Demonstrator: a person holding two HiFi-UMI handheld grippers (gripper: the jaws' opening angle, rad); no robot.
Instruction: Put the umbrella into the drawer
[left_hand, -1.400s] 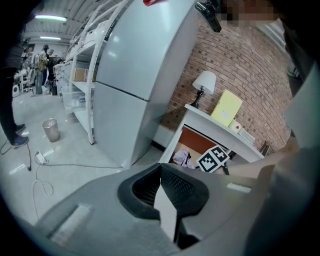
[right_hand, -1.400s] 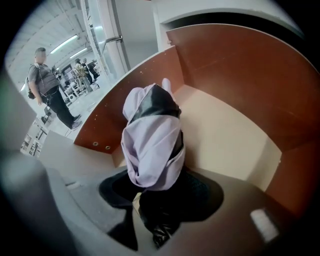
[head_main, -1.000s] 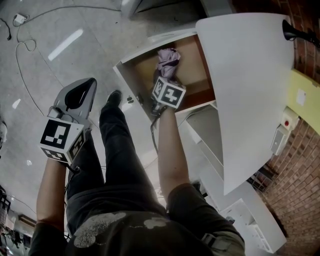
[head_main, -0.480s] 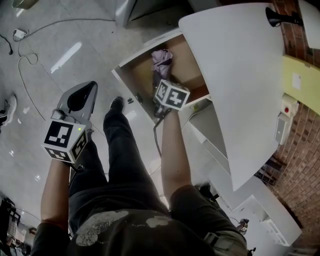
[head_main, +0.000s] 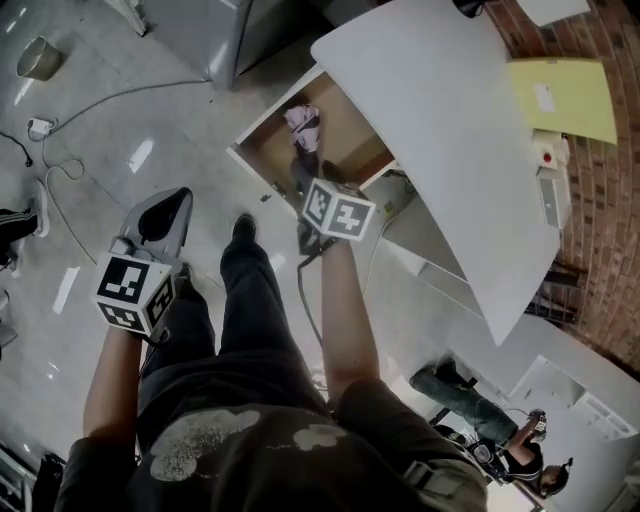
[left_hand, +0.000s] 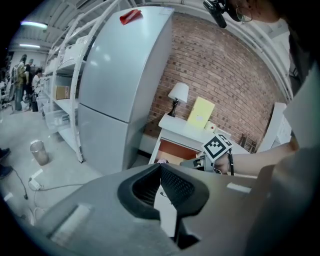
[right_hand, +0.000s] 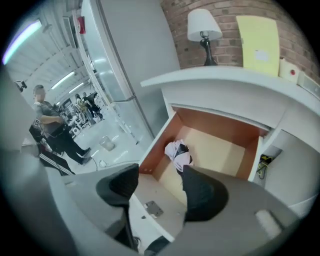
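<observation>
The drawer (head_main: 256, 168) stands pulled out from under the white desk top (head_main: 440, 130). In it lies the folded pale pink umbrella (head_main: 303, 123), with dark parts showing among the fabric. In the right gripper view the umbrella (right_hand: 179, 154) rests near the drawer's left wall (right_hand: 159, 145). My right gripper (right_hand: 159, 187) hangs above the drawer's front edge, well clear of the umbrella, jaws wide open with nothing between them. In the head view its marker cube (head_main: 338, 212) hides most of it. My left gripper (head_main: 172, 205) is out over the floor at the left, its tips together, holding nothing.
A lamp (right_hand: 204, 27) and a yellow folder (head_main: 560, 95) are on the desk. A tall grey refrigerator (left_hand: 120, 85) stands left of the desk. A cable (head_main: 100, 105) and a small bucket (head_main: 40, 58) are on the floor. People stand far off (right_hand: 50, 130).
My right gripper has lifted out of the drawer and away from the umbrella, which stays inside. My left gripper has risen too. The whole view has pulled upward.
</observation>
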